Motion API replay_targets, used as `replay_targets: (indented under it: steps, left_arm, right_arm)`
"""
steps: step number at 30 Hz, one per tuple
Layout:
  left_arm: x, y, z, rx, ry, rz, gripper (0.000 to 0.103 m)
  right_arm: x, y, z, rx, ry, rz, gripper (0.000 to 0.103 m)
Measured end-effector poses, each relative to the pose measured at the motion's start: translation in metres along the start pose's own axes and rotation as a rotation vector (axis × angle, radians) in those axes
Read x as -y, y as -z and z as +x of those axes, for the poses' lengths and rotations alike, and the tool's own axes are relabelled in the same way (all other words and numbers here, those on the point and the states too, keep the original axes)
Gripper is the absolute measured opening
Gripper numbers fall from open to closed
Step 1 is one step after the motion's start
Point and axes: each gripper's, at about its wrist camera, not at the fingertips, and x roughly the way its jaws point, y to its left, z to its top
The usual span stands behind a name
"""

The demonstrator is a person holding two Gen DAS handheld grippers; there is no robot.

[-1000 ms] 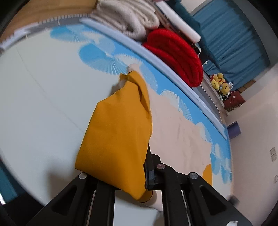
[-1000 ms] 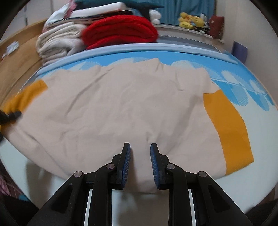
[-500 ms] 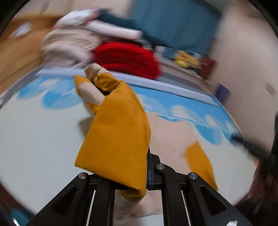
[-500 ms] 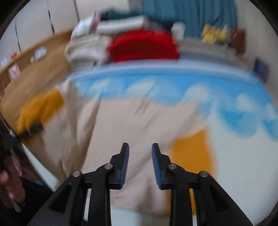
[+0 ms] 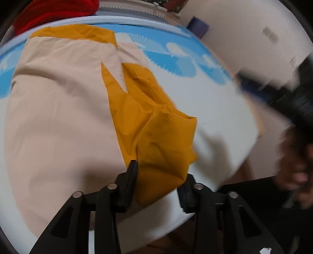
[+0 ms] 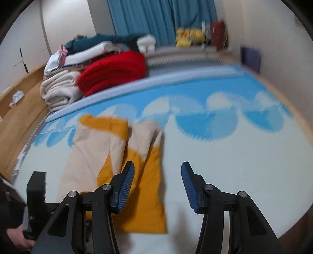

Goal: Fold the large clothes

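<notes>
Left wrist view: the left gripper [image 5: 156,175] has its jaws spread apart, with a bunched mustard-yellow cuff [image 5: 166,140] of the garment lying between them – the fabric touches the left finger, but the jaws are not clamped on it. The beige-and-mustard garment [image 5: 58,117] lies folded lengthwise on the bed sheet [image 5: 215,121], its beige body to the left and its mustard bands at the far end and at the near right. The sheet carries blue fan-shaped prints along its far side. A red knitted blanket [image 5: 58,11] sits at the far left, beyond the sheet's edge. At the right the frame is motion-blurred; the dark shape there cannot be identified. Right wrist view: the right gripper [image 6: 157,183] is open wide above bare white sheet, its blue ribbed pads [image 6: 127,185] holding nothing. The garment [image 6: 93,148] lies to the left of this gripper, with one mustard end [image 6: 148,195] passing just behind the left finger. The left gripper's black body [image 6: 36,195] appears at the near left. Far behind, a stack of folded textiles [image 6: 58,91] – cream, white, teal – sits beside the red blanket, before a blue curtain [image 6: 162,19].
</notes>
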Motion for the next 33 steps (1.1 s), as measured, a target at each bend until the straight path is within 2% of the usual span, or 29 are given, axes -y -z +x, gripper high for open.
replay_targets:
  steps: [2,4,5,8,11,13,16,17,18,20,22,23,24,26,28,29,30,31,33]
  left_arm:
    - [-0.016,0.001,-0.034,0.036,0.100,-0.046,0.050]
    - [-0.030,0.006,-0.062,0.077,0.132,-0.068,0.052]
    - [-0.035,0.007,-0.071,0.091,0.125,-0.073,0.053]
    - [-0.059,0.014,-0.094,0.138,0.044,-0.113,0.053]
    - [-0.075,0.021,-0.100,0.159,-0.041,-0.155,0.052]
    - [-0.081,0.023,-0.099,0.160,-0.101,-0.161,0.052]
    - [-0.090,0.029,-0.097,0.159,-0.214,-0.169,0.051]
    - [-0.091,0.029,-0.097,0.159,-0.251,-0.169,0.051]
    - [-0.098,0.033,-0.099,0.162,-0.265,-0.172,0.051]
    - [-0.099,0.033,-0.100,0.174,-0.279,-0.184,0.051]
    - [-0.096,0.029,-0.097,0.183,-0.268,-0.191,0.051]
    - [-0.095,0.028,-0.096,0.185,-0.261,-0.190,0.051]
    - [-0.093,0.028,-0.097,0.181,-0.255,-0.185,0.051]
    - [-0.090,0.027,-0.089,0.159,-0.251,-0.175,0.052]
    - [-0.091,0.027,-0.069,0.075,-0.271,-0.165,0.052]
    - [-0.094,0.029,-0.052,0.000,-0.291,-0.165,0.057]
    - [-0.097,0.033,-0.038,-0.049,-0.285,-0.177,0.057]
    - [-0.101,0.036,-0.028,-0.090,-0.285,-0.200,0.057]
    - [-0.100,0.035,-0.028,-0.096,-0.295,-0.205,0.057]
  right_arm:
    - [0.001,0.000,0.016,-0.061,-0.068,0.039,0.054]
    - [-0.005,0.005,0.040,-0.151,-0.143,0.058,0.061]
    - [-0.009,0.013,0.054,-0.194,-0.167,0.061,0.063]
    - [-0.027,0.034,0.089,-0.345,-0.256,0.065,0.066]
    - [-0.041,0.057,0.120,-0.478,-0.216,0.026,0.067]
    - [-0.047,0.064,0.131,-0.518,-0.183,0.015,0.067]
    - [-0.061,0.066,0.133,-0.500,-0.163,-0.038,0.062]
    - [-0.064,0.066,0.132,-0.485,-0.153,-0.061,0.033]
    - [-0.067,0.062,0.126,-0.460,-0.173,-0.075,0.011]
    - [-0.069,0.047,0.096,-0.341,-0.254,-0.084,0.010]
    - [-0.064,0.032,0.057,-0.178,-0.370,-0.079,0.010]
    - [-0.055,0.029,0.039,-0.109,-0.388,-0.063,0.010]
    - [-0.045,0.030,0.031,-0.081,-0.367,-0.051,0.010]
    - [-0.023,0.037,0.035,-0.122,-0.242,-0.042,0.010]
    - [0.005,0.053,0.068,-0.287,-0.077,0.001,0.010]
    - [0.012,0.059,0.082,-0.350,-0.035,0.017,0.010]
    - [0.020,0.067,0.098,-0.420,0.017,0.017,0.010]
    - [0.022,0.070,0.107,-0.452,0.053,-0.017,0.010]
    - [0.020,0.074,0.115,-0.479,0.064,-0.063,0.010]
